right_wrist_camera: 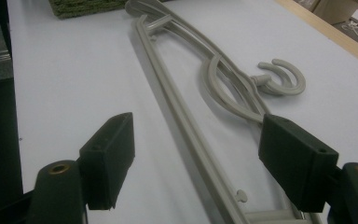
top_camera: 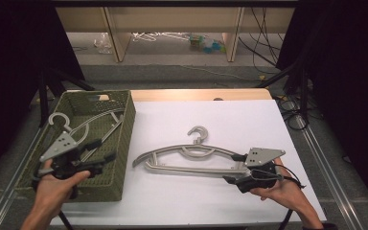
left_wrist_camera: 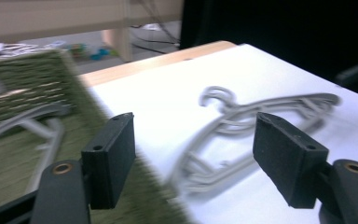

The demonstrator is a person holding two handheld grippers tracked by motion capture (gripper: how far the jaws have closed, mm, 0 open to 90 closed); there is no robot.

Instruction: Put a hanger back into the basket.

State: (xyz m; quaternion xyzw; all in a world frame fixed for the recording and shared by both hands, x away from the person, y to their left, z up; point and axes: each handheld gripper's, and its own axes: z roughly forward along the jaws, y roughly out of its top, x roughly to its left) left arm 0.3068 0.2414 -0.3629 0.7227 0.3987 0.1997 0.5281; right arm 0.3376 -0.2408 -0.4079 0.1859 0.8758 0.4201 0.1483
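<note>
Both our grippers stood wide and empty. The grey hanger (right_wrist_camera: pixel 200 140) lay between the right gripper (right_wrist_camera: pixel 200 161) jaws; the thin bar could slip aside when closing. Our left gripper (left_wrist_camera: pixel 193 156) hung over the green basket (top_camera: pixel 124 139) rim and could knock it.

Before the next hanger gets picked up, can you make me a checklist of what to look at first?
1. Right gripper open: ok, its black jaws stand wide apart.
2. Grey plastic hanger on the white table sits between the right jaws: ok, its end lies between them, not pinched.
3. Left gripper empty: ok, its jaws are open with nothing between them.
4. Green woven basket has room: ok, one grey hanger in the basket lies inside.
5. Left gripper out of the way: cannot tell, it hovers over the basket.
6. White table around the hanger is free: ok.
</note>
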